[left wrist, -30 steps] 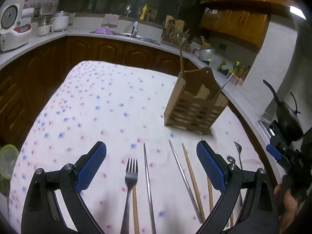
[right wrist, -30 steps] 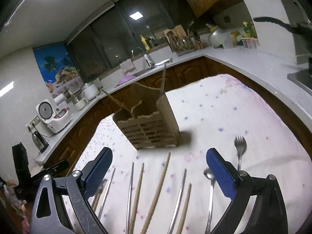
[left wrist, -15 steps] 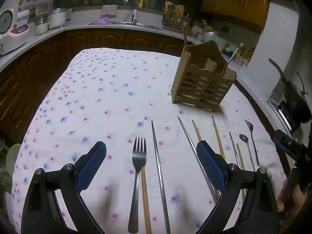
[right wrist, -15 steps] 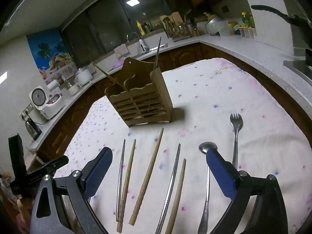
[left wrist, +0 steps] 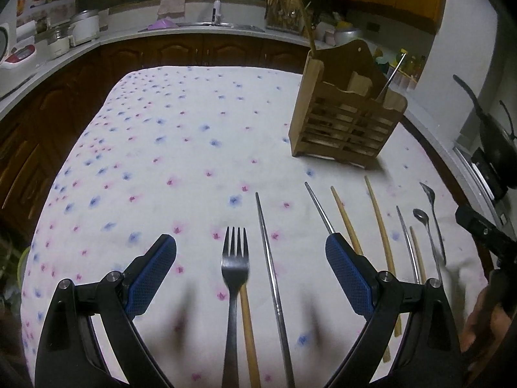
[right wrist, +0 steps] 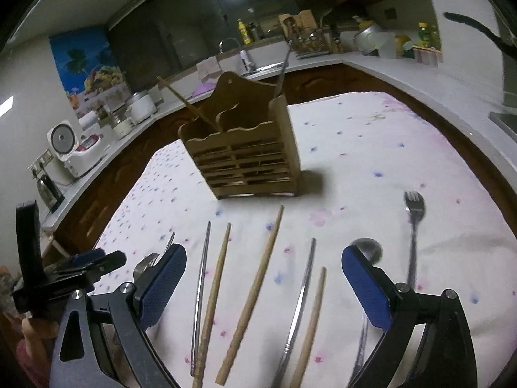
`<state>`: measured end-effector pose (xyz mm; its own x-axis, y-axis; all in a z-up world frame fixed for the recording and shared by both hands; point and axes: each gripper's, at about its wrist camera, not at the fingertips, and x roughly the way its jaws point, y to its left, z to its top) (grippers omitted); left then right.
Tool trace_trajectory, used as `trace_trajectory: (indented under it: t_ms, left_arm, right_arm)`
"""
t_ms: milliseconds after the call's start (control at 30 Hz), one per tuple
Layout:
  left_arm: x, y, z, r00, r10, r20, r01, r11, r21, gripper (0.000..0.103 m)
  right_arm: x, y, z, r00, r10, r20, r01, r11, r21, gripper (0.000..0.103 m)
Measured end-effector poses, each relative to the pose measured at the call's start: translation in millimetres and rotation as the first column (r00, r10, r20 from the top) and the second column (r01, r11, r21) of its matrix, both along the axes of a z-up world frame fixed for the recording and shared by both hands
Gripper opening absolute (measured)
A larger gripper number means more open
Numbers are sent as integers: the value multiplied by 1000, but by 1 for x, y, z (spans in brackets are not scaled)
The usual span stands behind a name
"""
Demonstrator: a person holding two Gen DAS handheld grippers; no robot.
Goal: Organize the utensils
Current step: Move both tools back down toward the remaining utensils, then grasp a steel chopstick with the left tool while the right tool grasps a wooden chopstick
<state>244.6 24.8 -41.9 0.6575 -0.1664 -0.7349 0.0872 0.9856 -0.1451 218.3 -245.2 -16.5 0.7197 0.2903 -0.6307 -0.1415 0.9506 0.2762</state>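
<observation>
Utensils lie in a row on the flowered tablecloth (left wrist: 181,135), in front of the wooden caddy (left wrist: 347,126), which already holds one wooden chopstick and one metal one. We hold both grippers released and empty: the left gripper (left wrist: 250,278) hangs over the fork (left wrist: 235,265) and the metal chopstick (left wrist: 269,258) beside it, the right gripper (right wrist: 263,286) over a spread of wooden and metal chopsticks. To pick well, we judge it best to centre on one piece only — the fork overlaps a wooden chopstick (left wrist: 248,323) — and close across its handle, not the tines, then lift straight before tilting toward a caddy slot
</observation>
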Motion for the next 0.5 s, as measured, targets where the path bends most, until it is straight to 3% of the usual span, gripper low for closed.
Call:
trace_trajectory:
  t_ms: [167,500]
  left_arm:
    - [18,-4,-7,999,-17,-28,18,1000,26,93]
    - [61,-16,-23,988,-84,-126,92,994,60,57]
  right_arm:
    - [17,11,-8,999,7,-31,-9,999,-44,94]
    - [70,18,-33,991,12,-134,-21,998,-65,62]
